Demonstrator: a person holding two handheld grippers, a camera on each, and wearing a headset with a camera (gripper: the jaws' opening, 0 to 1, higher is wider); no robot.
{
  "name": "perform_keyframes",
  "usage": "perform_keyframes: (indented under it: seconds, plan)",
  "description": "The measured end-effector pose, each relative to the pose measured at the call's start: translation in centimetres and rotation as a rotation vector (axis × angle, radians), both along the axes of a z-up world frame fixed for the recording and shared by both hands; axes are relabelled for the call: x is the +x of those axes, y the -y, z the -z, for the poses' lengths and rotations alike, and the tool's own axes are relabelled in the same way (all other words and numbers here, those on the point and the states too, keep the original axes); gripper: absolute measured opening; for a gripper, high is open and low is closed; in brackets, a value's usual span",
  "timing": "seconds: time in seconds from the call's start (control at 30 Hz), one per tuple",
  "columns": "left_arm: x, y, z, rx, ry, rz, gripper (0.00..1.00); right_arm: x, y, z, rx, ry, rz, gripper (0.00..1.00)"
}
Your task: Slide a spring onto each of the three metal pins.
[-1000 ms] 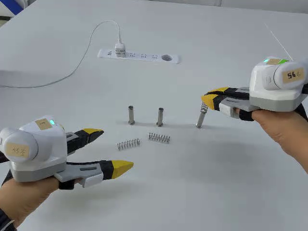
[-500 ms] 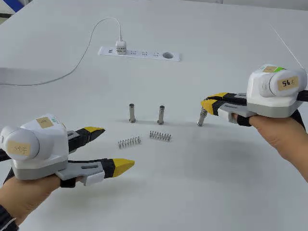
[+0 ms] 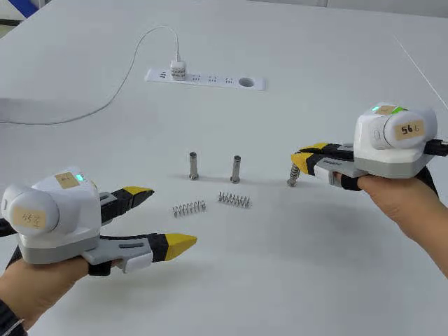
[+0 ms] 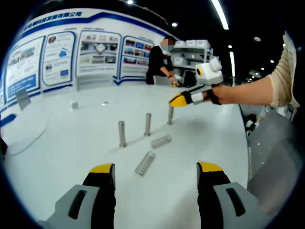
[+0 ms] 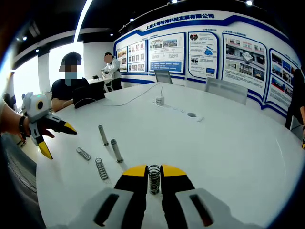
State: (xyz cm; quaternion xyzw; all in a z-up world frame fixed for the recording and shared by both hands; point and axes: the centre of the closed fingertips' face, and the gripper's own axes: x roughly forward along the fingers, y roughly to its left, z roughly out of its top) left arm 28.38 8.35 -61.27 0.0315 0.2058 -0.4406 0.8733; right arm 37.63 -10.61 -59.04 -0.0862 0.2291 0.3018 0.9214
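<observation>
Lower now, right gripper (image 3: 301, 159) fingers clamp the upright spring (image 5: 154, 179) on its pin (image 3: 290, 183); left gripper (image 3: 171, 215) fingers wide.

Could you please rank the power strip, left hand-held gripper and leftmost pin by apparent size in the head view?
1. left hand-held gripper (nearest the camera, so inflated)
2. power strip
3. leftmost pin

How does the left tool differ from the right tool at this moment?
The left tool is open and holds nothing; the right tool is shut on a spring. The left tool hovers short of the two loose springs; the right tool is at the rightmost pin. Both have yellow tips and are held in a hand.
</observation>
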Motion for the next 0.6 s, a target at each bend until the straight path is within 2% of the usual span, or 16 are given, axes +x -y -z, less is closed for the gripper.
perform_keyframes:
  seconds: [0.6]
  plan:
    - [0.0,0.0,0.1,0.003,0.000,0.001,0.70,-0.2,0.0,1.6,-0.023,-0.036,0.007,0.12]
